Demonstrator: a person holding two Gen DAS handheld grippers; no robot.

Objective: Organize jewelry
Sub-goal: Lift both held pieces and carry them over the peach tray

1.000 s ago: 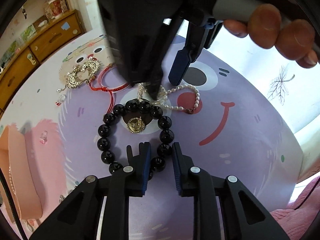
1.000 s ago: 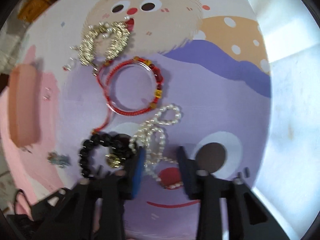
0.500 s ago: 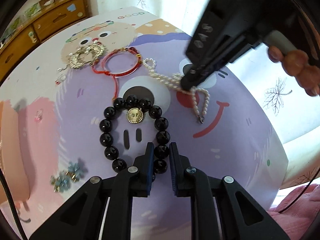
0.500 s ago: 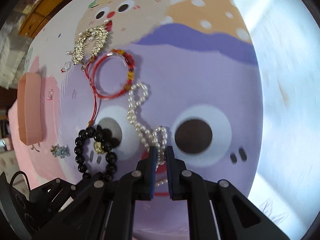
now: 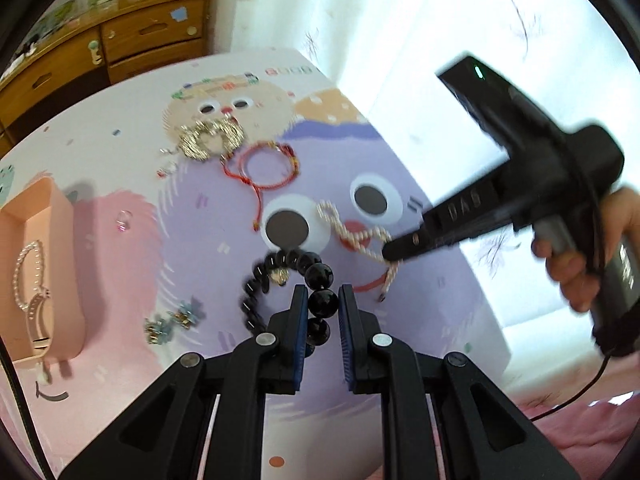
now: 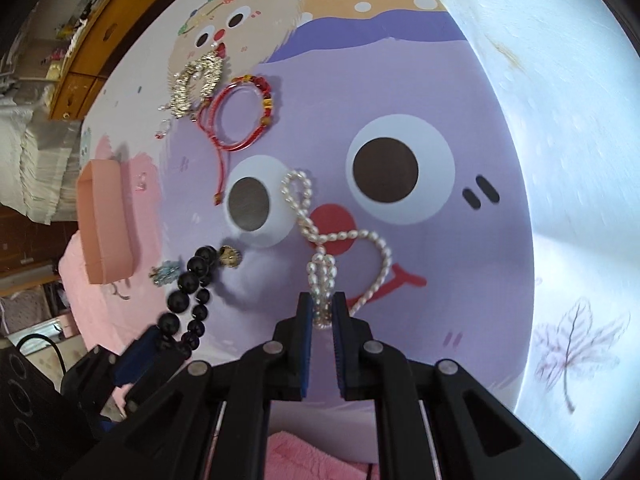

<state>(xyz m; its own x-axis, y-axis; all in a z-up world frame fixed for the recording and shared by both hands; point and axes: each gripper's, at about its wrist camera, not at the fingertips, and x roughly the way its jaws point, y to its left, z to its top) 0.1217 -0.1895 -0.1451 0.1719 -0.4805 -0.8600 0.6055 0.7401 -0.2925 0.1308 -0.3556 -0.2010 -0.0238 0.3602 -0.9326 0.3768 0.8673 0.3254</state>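
Observation:
My left gripper (image 5: 323, 300) is shut on the black bead bracelet (image 5: 316, 272), which hangs lifted off the cartoon mat with its gold charm (image 5: 279, 277) dangling. In the right wrist view the same black bead bracelet (image 6: 188, 280) rises toward the left gripper (image 6: 154, 350) at lower left. My right gripper (image 6: 320, 308) is shut on the pearl strand (image 6: 320, 270); the rest of the strand trails across the mat. From the left wrist view the right gripper (image 5: 394, 252) pinches the pearl strand (image 5: 352, 236), and a hand (image 5: 576, 256) holds its handle.
A pink tray (image 5: 36, 276) at the left holds a pearl bracelet (image 5: 26, 276). On the mat (image 5: 420, 320) lie a red cord bracelet (image 5: 268, 168), a gold ornament (image 5: 208, 140), a small ring (image 5: 123, 218) and blue flower earrings (image 5: 172, 320). A wooden dresser (image 5: 120, 40) stands behind.
Both grippers closed on their pieces. The left one rose with the black bead bracelet, pulling it off the mat; the right one dragged the pearl strand sideways and began lifting it.

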